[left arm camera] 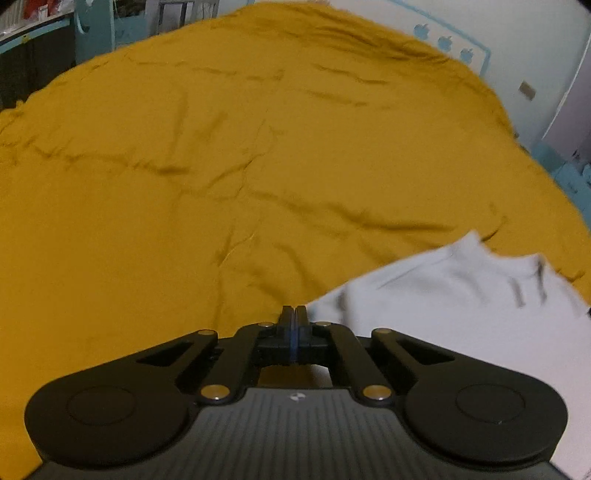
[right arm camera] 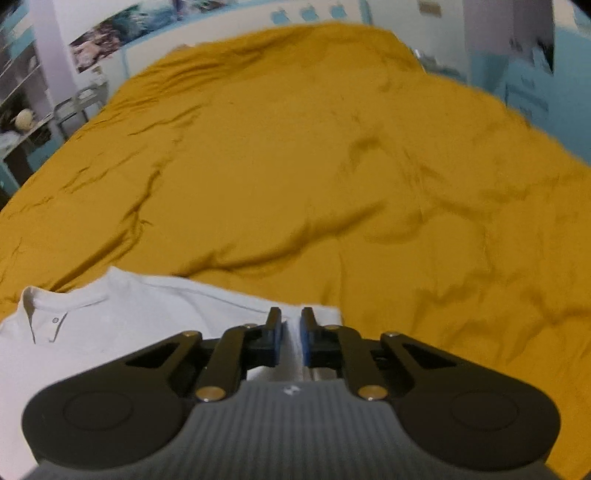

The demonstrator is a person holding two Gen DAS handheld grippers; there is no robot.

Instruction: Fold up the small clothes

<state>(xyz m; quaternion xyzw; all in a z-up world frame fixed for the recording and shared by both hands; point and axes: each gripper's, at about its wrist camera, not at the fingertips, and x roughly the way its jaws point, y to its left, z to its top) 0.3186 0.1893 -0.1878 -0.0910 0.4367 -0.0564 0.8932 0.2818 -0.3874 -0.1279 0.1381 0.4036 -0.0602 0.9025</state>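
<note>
Where the left claw meets the edge of the white shirt, its jaws are pressed fully together, and whether any cloth is pinched between them is hard to make out; the tips sit right at the shirt's left corner on the mustard bedspread. Seen from the right wrist, the right claw is narrowed on a fold of the white shirt, whose cloth runs up between the blue pads. That view alone shows the collar with a small button; the left view shows the collar only as a blur. Each camera cuts the shirt off at the frame edge, so its lower part is unseen. Beyond lies the wrinkled bedspread, then pale walls. Only the right view shows a poster and shelves, both blurred.
</note>
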